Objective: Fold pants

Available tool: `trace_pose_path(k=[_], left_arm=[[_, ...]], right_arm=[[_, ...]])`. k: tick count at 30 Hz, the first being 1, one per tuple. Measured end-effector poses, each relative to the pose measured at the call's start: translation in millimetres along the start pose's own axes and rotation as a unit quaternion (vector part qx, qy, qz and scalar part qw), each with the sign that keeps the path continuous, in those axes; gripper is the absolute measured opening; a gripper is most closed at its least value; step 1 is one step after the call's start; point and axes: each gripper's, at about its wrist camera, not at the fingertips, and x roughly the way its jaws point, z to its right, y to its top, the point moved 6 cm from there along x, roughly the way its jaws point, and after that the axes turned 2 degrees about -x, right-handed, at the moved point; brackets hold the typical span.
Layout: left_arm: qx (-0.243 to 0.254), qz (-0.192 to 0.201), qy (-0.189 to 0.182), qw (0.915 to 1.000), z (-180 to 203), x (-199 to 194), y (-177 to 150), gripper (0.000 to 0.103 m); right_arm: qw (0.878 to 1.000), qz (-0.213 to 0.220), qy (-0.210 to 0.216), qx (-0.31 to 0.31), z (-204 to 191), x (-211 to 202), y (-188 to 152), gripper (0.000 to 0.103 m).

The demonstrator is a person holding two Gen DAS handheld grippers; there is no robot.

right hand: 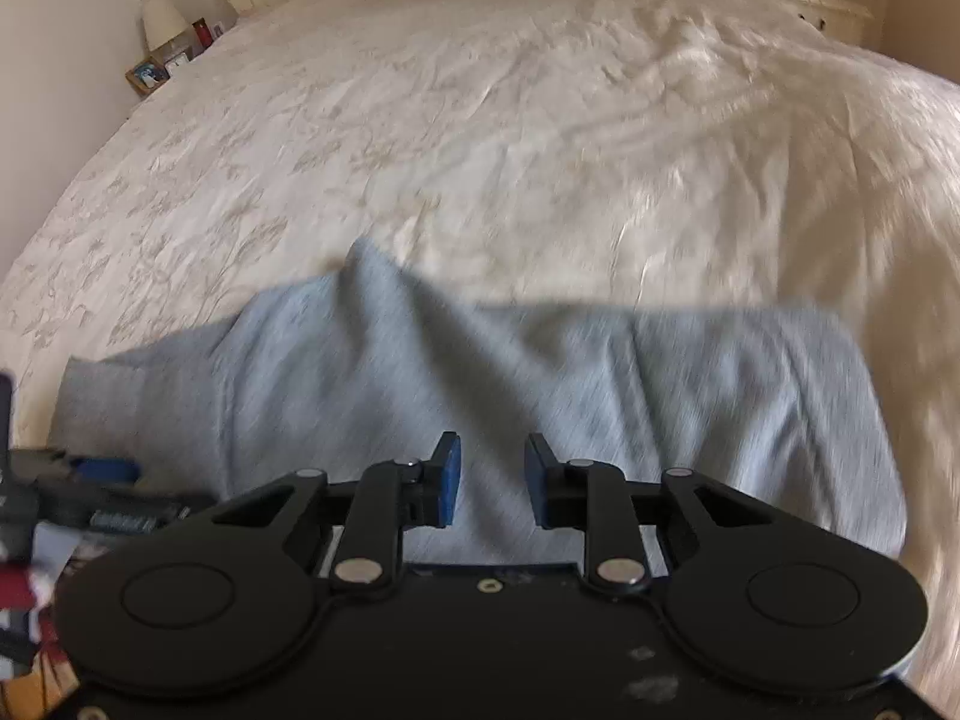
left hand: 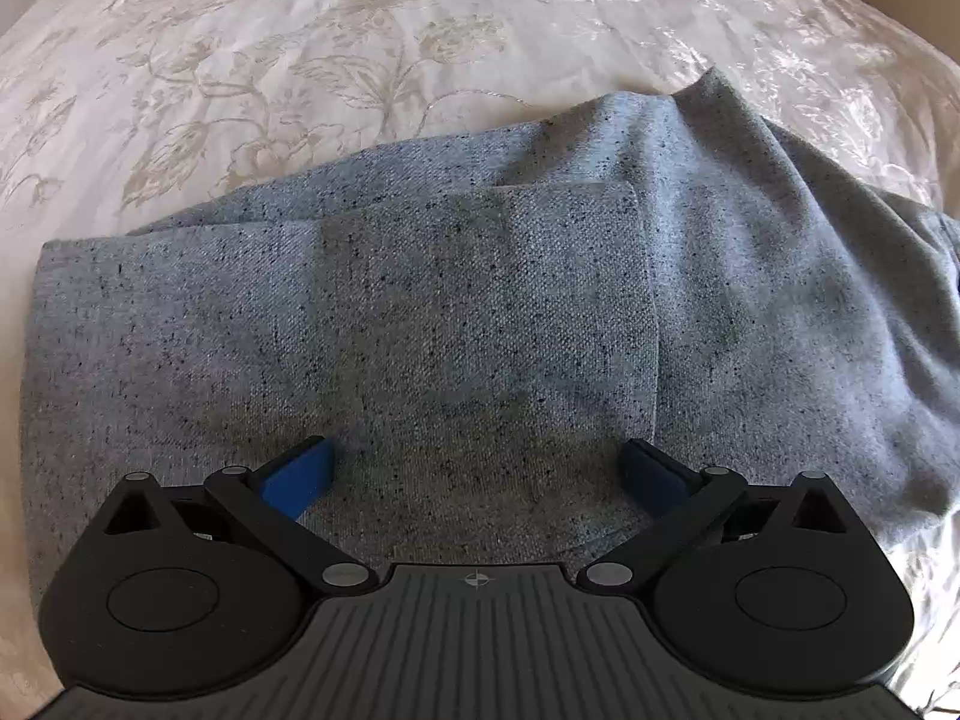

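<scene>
The grey speckled pants [left hand: 480, 312] lie folded in a wide band on the white bedspread [left hand: 300, 60]; a back pocket faces up in the left wrist view. My left gripper [left hand: 480, 468] is wide open and empty, just above the fabric near its front edge. In the right wrist view the pants [right hand: 660, 372] are blurred, with a raised crease near their far edge. My right gripper [right hand: 492, 480] hovers over their middle with a narrow gap between its blue pads and nothing in it. The left gripper [right hand: 90, 474] shows at the left edge of that view.
The bedspread [right hand: 540, 120] stretches far beyond the pants. A nightstand with a lamp [right hand: 162, 18] and a picture frame [right hand: 147, 75] stands at the far left, and a white dresser [right hand: 822, 6] at the far right.
</scene>
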Motion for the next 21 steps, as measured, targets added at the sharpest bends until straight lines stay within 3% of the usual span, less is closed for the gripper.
trace_pose_path(k=[6, 9, 11, 13, 16, 21], left_arm=[[-0.006, 0.004, 0.011, 0.9999, 4.7, -3.3, -3.2, 0.103], [-0.009, 0.004, 0.014, 0.9999, 5.0, -3.4, -5.3, 0.103], [-0.008, 0.004, 0.015, 0.9998, 5.1, -4.0, -5.2, 0.103], [-0.01, 0.001, 0.017, 0.9998, 6.3, -3.3, -4.3, 0.103], [-0.011, 0.0, 0.017, 0.9998, 7.0, -1.1, -2.1, 0.103], [-0.015, 0.0, 0.018, 0.9997, 5.2, -0.9, 0.5, 0.103]], right_arm=[[0.999, -0.017, 0.022, -0.04, -2.7, 57.4, 31.9, 0.012], [0.996, -0.044, 0.012, -0.071, -5.0, 93.0, 35.3, 0.01], [0.995, -0.047, 0.005, -0.091, -5.2, 106.1, 37.5, 0.001], [0.993, -0.049, -0.007, -0.105, -4.4, 114.8, 44.5, 0.001], [0.995, -0.03, 0.009, -0.095, -5.1, 104.7, 56.6, 0.006], [0.992, 0.0, 0.057, -0.111, -20.4, 72.2, 53.0, 0.007]])
